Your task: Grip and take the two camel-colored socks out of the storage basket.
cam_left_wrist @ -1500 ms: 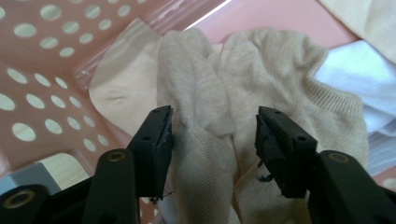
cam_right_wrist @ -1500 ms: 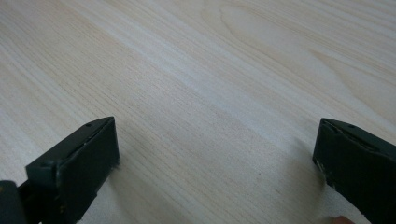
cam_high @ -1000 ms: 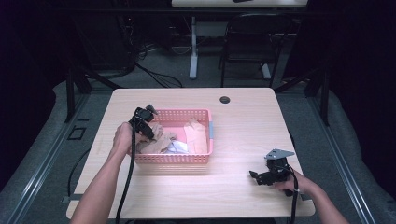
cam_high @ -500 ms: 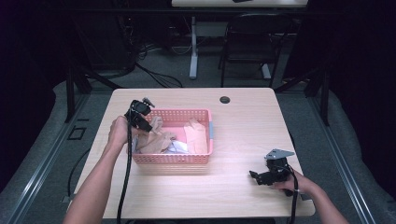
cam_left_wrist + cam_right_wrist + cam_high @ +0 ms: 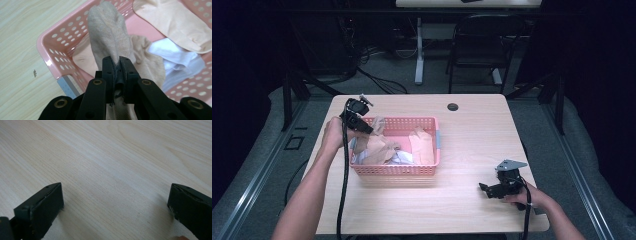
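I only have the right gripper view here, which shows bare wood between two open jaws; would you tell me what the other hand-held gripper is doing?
Observer: The left hand-held gripper is shut on a beige sock, with the sock hanging down from its jaws.
Operator: Thank you. Where is that sock relative to the rest of the scene?
Observer: It hangs over the near-left corner of a pink basket on the table.
Operator: Is anything else in the basket?
Observer: Yes, a peach sock and a white cloth lie inside it.
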Tool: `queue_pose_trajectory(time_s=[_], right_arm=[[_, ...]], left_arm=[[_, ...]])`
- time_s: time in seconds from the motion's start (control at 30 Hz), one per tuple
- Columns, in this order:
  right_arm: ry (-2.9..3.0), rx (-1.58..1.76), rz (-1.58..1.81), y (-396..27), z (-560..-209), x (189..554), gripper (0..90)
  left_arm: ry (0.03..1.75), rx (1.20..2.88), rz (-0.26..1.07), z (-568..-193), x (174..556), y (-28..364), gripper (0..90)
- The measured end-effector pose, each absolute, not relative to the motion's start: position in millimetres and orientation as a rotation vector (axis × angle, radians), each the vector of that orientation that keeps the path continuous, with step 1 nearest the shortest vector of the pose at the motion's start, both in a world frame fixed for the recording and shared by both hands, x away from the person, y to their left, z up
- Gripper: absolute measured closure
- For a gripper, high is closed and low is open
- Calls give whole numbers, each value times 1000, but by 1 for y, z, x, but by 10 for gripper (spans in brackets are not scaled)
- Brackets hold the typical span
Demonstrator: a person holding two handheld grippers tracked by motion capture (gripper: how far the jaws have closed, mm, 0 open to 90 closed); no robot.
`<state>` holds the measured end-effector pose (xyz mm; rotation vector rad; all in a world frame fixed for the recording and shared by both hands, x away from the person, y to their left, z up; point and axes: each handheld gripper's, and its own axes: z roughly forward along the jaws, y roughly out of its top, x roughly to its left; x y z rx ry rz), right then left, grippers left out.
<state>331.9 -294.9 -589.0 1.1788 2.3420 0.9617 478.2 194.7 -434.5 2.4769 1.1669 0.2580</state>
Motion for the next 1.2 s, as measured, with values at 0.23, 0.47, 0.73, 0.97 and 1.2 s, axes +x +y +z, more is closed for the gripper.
queue_pose_trajectory(time_s=[0.23, 0.47, 0.73, 0.97, 1.2], right_arm=[[2343, 1177, 960, -295, -589, 332, 0], [2344, 1178, 960, -295, -589, 332, 0], [2343, 1179, 961, -295, -589, 332, 0], [2343, 1179, 962, -295, -589, 332, 0], [2346, 1177, 956, -295, -589, 332, 0]], left_arm=[[1141, 2471, 246, -422, 477, 194, 833], [1131, 2462, 218, -412, 476, 194, 831], [1114, 2462, 230, -393, 472, 196, 831], [1122, 2454, 235, -384, 469, 202, 831], [1152, 2425, 250, -374, 465, 216, 831]])
